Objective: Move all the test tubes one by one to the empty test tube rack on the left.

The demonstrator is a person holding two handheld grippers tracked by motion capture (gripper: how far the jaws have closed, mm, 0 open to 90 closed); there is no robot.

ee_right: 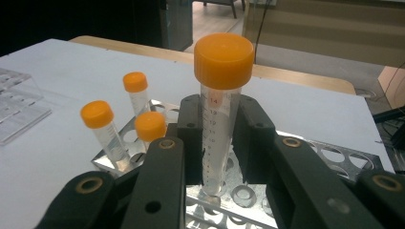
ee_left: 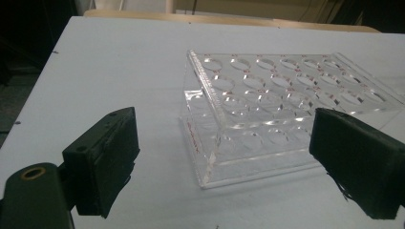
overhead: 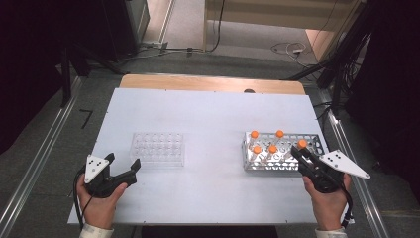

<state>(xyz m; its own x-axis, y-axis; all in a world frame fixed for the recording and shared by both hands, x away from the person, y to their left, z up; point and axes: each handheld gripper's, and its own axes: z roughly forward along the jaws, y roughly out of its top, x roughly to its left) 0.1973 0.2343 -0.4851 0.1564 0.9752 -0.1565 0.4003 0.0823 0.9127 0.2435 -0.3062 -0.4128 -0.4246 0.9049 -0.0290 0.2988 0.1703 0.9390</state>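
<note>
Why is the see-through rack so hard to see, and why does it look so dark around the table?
In the high view the clear rack nearly melts into the bright white table, and the room around is unlit. The left gripper view shows its edges and holes catching light. In the right gripper view the metal rack glints, and the near jaws look slightly soft.

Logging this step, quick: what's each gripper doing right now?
Left gripper: open, holding nothing, clear rack ahead of its jaws.
Right gripper: closed on an orange-capped tube above the metal rack.
</note>
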